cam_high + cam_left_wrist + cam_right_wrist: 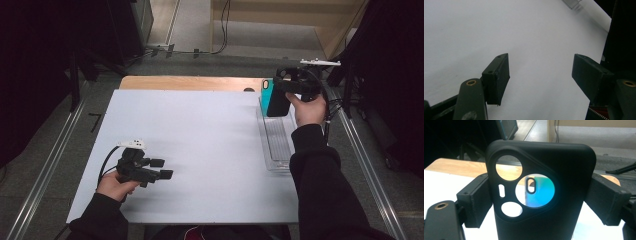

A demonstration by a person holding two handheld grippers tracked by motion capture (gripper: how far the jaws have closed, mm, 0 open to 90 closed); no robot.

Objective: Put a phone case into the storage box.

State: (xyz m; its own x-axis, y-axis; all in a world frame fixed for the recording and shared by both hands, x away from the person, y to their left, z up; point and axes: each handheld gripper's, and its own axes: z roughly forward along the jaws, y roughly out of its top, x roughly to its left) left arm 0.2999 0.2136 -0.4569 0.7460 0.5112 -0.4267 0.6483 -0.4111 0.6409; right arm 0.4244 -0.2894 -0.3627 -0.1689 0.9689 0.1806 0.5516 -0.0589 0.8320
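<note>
A black phone case (278,104) with round camera cutouts hangs upright at the table's far right, above a clear plastic rack (276,145). My right gripper (280,86) is shut on its upper part. In the right gripper view both pads (475,202) press the sides of the black case (564,177). A teal phone case (265,91) stands in the rack's far end, just behind the black one, and shows through a cutout as the teal case (537,192). My left gripper (161,168) rests low at the near left, open. Nothing lies between the left gripper's jaws (541,72).
The white table board (200,135) lies over a wooden top (190,82). The rack's corner (572,3) shows far off in the left gripper view. Metal rails (45,170) run along both sides of the table. Cables lie on the floor beyond.
</note>
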